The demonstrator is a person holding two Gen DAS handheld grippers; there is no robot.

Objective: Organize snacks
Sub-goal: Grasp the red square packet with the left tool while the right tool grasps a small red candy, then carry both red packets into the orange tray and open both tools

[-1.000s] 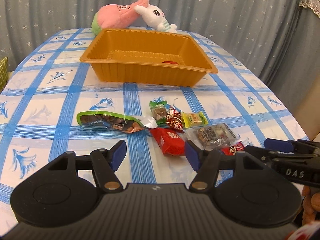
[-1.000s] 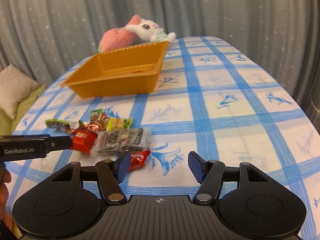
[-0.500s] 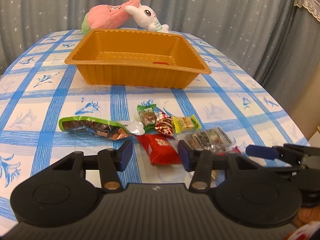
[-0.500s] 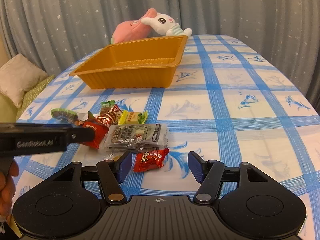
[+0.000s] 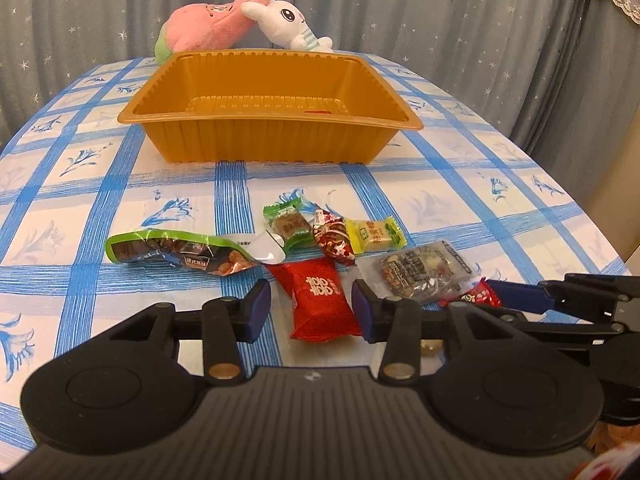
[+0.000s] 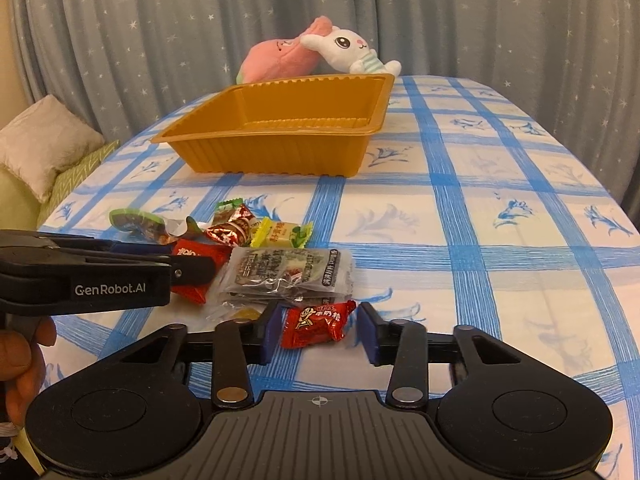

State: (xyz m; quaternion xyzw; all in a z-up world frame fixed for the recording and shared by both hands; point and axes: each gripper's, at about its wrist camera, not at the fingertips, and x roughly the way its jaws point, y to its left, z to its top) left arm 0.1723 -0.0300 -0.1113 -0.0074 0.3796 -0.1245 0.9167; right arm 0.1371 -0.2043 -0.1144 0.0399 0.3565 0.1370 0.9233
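Nearest the front edge of the counter [image 5: 460, 184], which wears a blue-checked white cloth, both grippers are low over a cluster of snacks. The left gripper [image 5: 311, 311] has its blue-padded fingers spread apart, with the red foil packet printed in white characters [image 5: 320, 300] lying between them, not pinched. The right gripper [image 6: 318, 334] is likewise parted, straddling a small red twist-wrapped candy [image 6: 316, 322] that lies on the cloth between its fingers without being squeezed.

Just beyond, a clear flat packet of dark snack with a printed label [image 6: 288, 270] touches the small candy's far side. Past that lie a yellow-green wrapped sweet [image 5: 374, 234], a red-and-silver foil candy [image 5: 332, 236], a green-wrapped brown bar [image 5: 289, 224], and, toward the left edge, a long green-rimmed pouch of nuts [image 5: 176, 252] with its torn end curled.

Farther back, mid-counter, stands an orange ribbed plastic tray [image 5: 272, 136]; something small and red shows inside near its right wall. At the far edge lie a pink plush toy [image 5: 204, 32] and a white plush rabbit [image 5: 288, 26], touching.
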